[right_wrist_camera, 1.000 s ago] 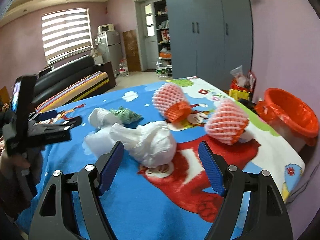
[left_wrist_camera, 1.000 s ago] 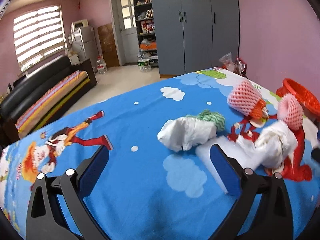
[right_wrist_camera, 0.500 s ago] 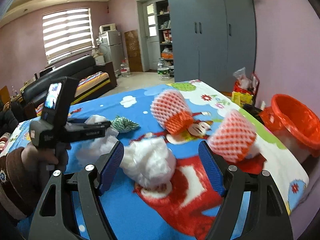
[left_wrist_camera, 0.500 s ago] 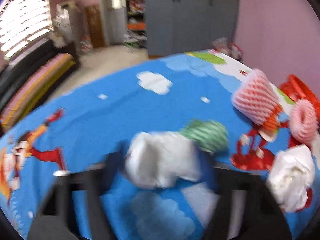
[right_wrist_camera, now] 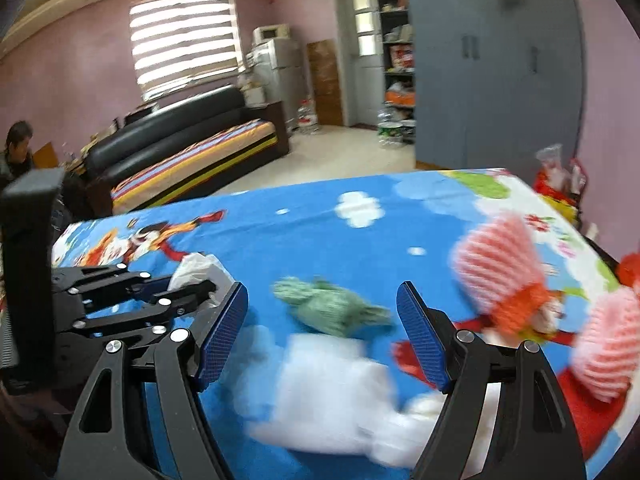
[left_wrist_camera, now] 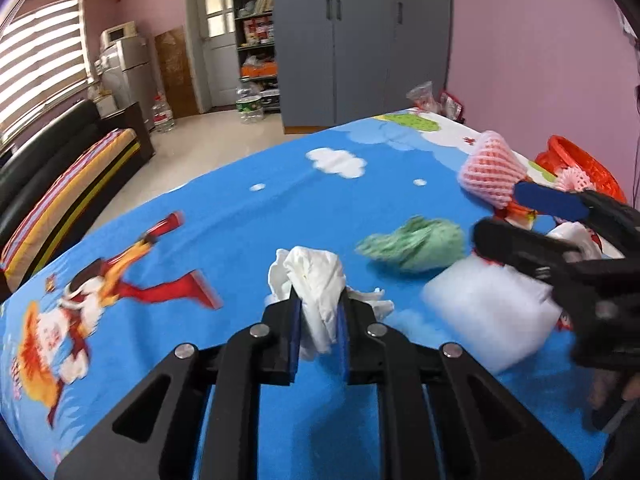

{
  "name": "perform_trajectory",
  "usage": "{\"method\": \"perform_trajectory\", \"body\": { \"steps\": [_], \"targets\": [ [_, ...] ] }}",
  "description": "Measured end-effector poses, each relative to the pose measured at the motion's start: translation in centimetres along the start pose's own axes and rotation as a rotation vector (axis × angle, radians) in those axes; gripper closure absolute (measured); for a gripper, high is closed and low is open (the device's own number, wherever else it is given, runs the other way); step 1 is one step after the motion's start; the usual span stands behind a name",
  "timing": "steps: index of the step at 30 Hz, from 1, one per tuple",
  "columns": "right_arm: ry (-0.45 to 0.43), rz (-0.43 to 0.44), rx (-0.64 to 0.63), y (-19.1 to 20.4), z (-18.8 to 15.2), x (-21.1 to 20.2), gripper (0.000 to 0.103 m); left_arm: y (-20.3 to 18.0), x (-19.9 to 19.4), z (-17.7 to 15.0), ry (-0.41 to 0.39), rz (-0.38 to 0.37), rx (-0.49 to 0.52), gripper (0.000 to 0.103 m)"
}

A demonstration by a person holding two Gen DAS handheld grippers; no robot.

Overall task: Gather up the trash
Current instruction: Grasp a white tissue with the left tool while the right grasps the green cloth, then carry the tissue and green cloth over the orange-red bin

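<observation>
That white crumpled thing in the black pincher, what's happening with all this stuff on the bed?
A person is collecting trash off a cartoon bedsheet with two hand-held grippers. The left gripper has just closed on a crumpled white tissue. The right gripper is open above a green wad and a white plastic bag, holding nothing. Two pink foam fruit nets lie nearer an orange bin.

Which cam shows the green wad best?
Left wrist. The green wad is only slightly blurred there, lying clear on the blue sheet past the left gripper, which is shut on a white tissue. The right wrist view has it between the open right gripper's fingers, but badly smeared.
</observation>
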State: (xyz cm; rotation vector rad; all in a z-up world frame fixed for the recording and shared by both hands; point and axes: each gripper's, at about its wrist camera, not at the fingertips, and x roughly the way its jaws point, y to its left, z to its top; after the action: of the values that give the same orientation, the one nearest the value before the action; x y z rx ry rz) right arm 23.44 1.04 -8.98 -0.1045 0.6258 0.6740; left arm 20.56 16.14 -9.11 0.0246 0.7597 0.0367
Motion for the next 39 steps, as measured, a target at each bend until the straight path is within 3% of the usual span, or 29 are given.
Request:
{"method": "perform_trajectory", "body": {
  "steps": [4, 10, 13, 14, 18, 26, 39],
  "targets": [
    [0.061, -0.009, -0.041, 1.9, 0.6, 3.1, 0.031, 2.6, -1.8, -1.0, -0.008, 0.040, -0.036, 0.089],
    [0.193, -0.089, -0.065, 2.1, 0.8, 6.6, 0.033, 2.8, -2.5, -1.7, -0.013, 0.023, -0.061, 0.089],
    [0.231, -0.137, -0.087, 1.9, 0.4, 7.3, 0.048, 2.1, -2.6, -1.6, -0.016, 0.010, -0.053, 0.088],
    [0.234, -0.153, -0.080, 1.5, 0.3, 7.4, 0.058, 1.8, -2.7, -1.5, -0.020, 0.008, -0.050, 0.088],
    [0.188, -0.133, -0.038, 0.0, -0.1, 5.9, 0.076, 1.3, -3.2, -1.4, -0.028, 0.004, -0.046, 0.088],
    [0.027, -0.062, 0.010, 0.0, 0.7, -1.1, 0.077, -0.6, -5.6, -1.2, -0.059, 0.005, -0.034, 0.088],
    [-0.122, -0.078, 0.043, -2.0, -1.5, -13.0, 0.076, -7.6, -11.3, -0.9, -0.141, -0.014, 0.068, 0.088]
  ]
}}
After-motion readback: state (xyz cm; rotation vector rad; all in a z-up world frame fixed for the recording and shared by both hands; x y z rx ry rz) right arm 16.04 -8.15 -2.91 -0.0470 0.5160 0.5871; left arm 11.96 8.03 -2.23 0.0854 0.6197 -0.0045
